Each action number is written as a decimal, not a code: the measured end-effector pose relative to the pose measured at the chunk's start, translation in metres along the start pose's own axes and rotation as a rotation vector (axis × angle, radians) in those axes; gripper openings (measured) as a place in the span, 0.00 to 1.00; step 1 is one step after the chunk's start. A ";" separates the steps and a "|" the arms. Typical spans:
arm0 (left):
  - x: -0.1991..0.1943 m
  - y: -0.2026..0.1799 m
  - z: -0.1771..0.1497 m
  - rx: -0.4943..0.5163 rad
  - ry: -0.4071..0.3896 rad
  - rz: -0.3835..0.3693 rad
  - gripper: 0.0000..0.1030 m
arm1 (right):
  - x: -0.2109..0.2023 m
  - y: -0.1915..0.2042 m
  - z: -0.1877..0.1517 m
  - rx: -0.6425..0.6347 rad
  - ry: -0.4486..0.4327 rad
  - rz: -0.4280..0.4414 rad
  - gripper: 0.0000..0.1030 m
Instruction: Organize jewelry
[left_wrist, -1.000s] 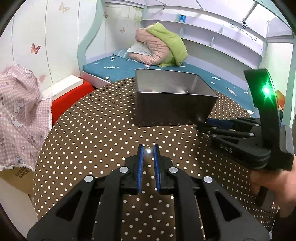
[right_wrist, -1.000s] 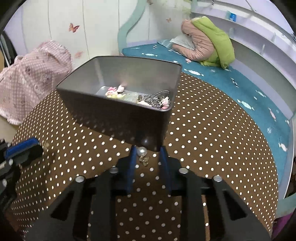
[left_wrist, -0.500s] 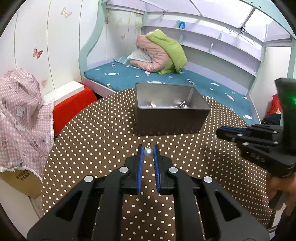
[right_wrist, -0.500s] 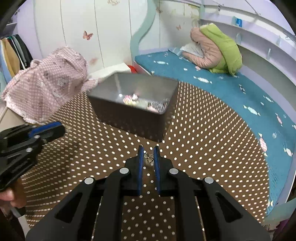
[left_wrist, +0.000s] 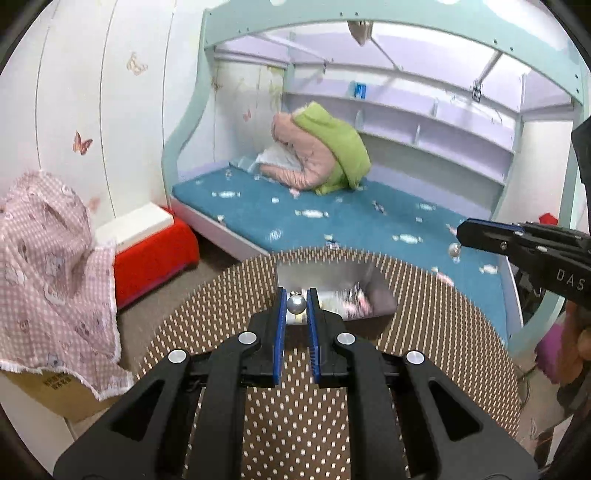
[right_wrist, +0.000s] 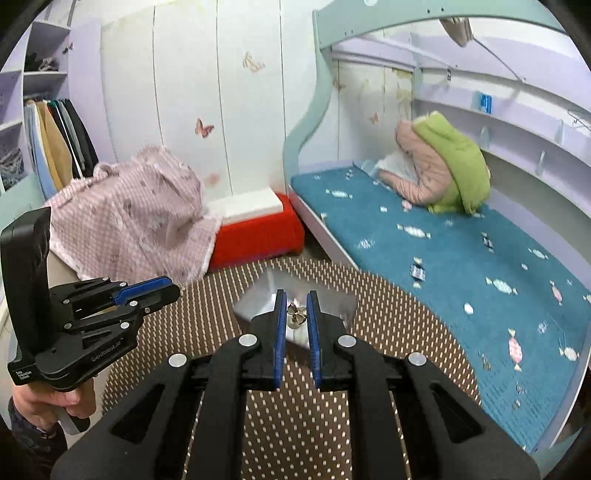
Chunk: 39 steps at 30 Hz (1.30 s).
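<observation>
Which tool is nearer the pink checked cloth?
Left. The left tool is at the table side facing the pink checked cloth; the right tool is farther over, toward the bed.

A silvery pearl earring (left_wrist: 296, 305) is sitting pinched aloft; a second, seemingly gold-flowered, earring (right_wrist: 296, 316) is hanging above the blurred metal box (left_wrist: 325, 280).

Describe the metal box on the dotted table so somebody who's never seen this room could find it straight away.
Start at the round table with the brown cloth covered in white dots, standing in front of the teal-mattressed bunk bed. On it, toward the bed side, sits the metal box: open-topped, plain grey, rectangular, with small jewelry pieces lying in its bottom. It is the only container on the cloth.
</observation>
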<state>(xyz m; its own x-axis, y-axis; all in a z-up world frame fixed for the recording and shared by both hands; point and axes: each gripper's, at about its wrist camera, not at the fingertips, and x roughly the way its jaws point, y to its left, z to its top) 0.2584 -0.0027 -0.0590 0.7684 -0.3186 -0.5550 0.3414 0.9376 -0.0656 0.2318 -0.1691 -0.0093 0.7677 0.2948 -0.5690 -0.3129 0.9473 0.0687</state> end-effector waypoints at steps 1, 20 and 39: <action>-0.001 -0.001 0.007 0.003 -0.007 0.001 0.11 | 0.000 -0.001 0.006 0.000 -0.004 0.005 0.09; 0.070 -0.006 0.053 -0.016 0.087 -0.027 0.11 | 0.061 -0.024 -0.010 0.059 0.145 0.003 0.30; 0.074 0.000 -0.030 -0.039 0.142 -0.022 0.11 | 0.140 -0.015 -0.116 -0.034 0.358 -0.059 0.28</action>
<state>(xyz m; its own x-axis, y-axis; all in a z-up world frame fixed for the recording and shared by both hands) 0.2987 -0.0224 -0.1249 0.6756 -0.3186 -0.6649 0.3333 0.9364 -0.1099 0.2786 -0.1567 -0.1849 0.5425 0.1717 -0.8223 -0.2974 0.9547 0.0031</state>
